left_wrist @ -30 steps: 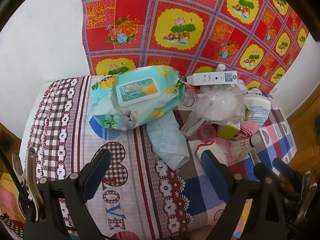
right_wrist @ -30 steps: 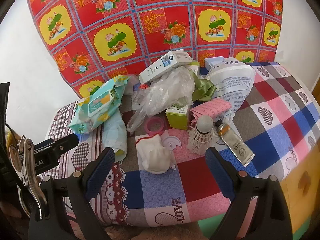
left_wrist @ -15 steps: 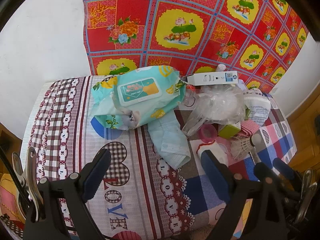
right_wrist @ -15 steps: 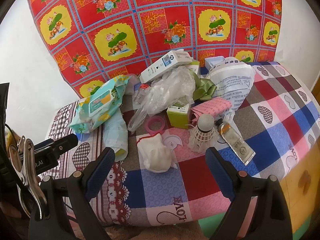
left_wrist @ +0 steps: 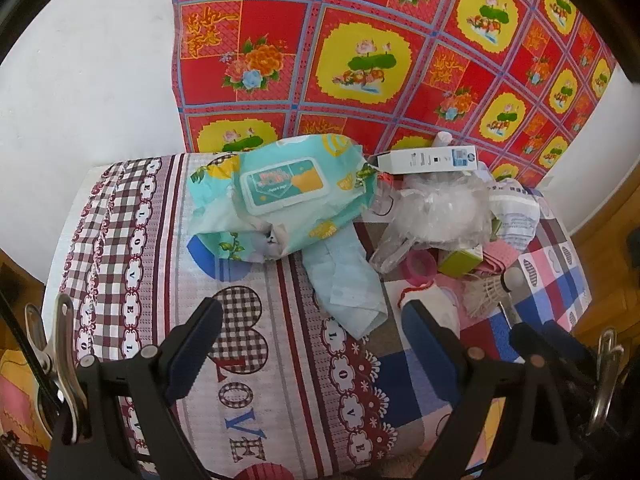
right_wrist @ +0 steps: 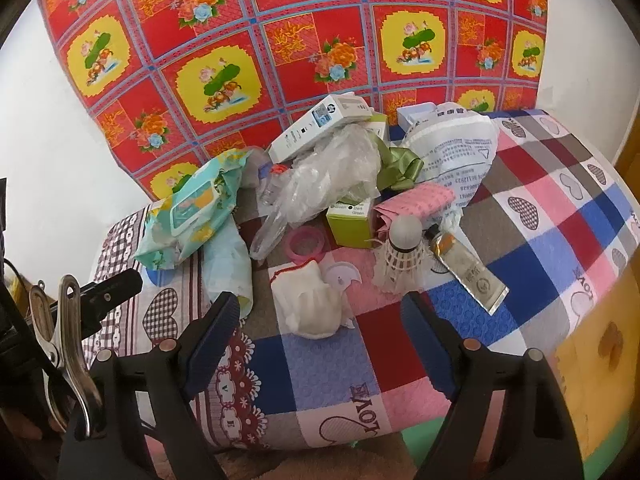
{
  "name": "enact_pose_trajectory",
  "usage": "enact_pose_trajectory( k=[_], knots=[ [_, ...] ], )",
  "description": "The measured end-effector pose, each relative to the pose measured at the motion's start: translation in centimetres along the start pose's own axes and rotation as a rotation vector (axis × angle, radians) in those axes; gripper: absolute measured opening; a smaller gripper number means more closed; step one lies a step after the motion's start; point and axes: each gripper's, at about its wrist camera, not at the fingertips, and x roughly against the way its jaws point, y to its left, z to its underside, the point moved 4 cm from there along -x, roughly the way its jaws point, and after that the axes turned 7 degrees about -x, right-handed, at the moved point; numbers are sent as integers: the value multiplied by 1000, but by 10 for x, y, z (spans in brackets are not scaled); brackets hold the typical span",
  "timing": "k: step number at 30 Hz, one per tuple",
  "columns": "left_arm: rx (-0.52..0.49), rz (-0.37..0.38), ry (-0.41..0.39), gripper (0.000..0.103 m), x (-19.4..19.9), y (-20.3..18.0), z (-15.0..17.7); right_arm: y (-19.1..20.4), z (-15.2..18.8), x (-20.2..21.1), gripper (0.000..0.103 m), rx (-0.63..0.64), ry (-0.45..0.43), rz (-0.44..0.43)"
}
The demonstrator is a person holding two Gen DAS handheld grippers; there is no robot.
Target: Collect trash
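Note:
Trash is heaped on a checked "LOVE" tablecloth (left_wrist: 248,364). A teal wet-wipes pack (left_wrist: 280,196) lies at the back left, with a pale blue folded wrapper (left_wrist: 344,280) in front of it. Beside them are a crumpled clear plastic bag (right_wrist: 332,172), a white carton (right_wrist: 320,124), a green box (right_wrist: 352,224), a pink tape ring (right_wrist: 306,242), a white cloth wad (right_wrist: 312,308), a shuttlecock (right_wrist: 402,260) and a tube (right_wrist: 466,268). My left gripper (left_wrist: 312,332) stands open short of the blue wrapper. My right gripper (right_wrist: 320,326) is open just before the cloth wad.
A red and yellow flowered cloth (right_wrist: 300,48) hangs on the white wall behind the table. A white printed bag (right_wrist: 452,152) and pink mesh (right_wrist: 416,204) lie at the back right. Wooden furniture (right_wrist: 600,344) stands to the right. The cloth's front and right parts are bare.
Both grippers have moved slightly forward towards the pile, so the trash looks a little nearer. Nothing on the table has shifted.

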Motion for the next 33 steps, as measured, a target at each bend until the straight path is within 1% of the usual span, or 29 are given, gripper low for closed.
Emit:
enact_pose_trajectory(
  k=[3, 7, 14, 18, 21, 24, 29, 33],
  knots=[
    [1, 4, 2, 94, 1, 7, -1, 4, 1, 0, 85, 1, -9, -4],
    [2, 9, 4, 90, 1, 15, -3, 9, 4, 0, 85, -16, -13, -16],
    [12, 3, 29, 89, -2, 33, 2, 17, 14, -9, 84, -39, 5, -39],
    [28, 6, 18, 89, 0, 40, 0, 23, 14, -12, 84, -24, 17, -50],
    [25, 2, 36, 89, -5, 41, 2, 26, 11, -17, 83, -5, 24, -59],
    [28, -2, 48, 89, -9, 41, 1, 32, 3, -26, 79, 22, 35, -85],
    [75, -33, 68, 89, -18, 54, -7, 43, -11, -45, 75, 57, 78, -140],
    [120, -32, 100, 89, -32, 65, -16, 52, -26, -63, 72, 90, 112, -174]
  ],
)
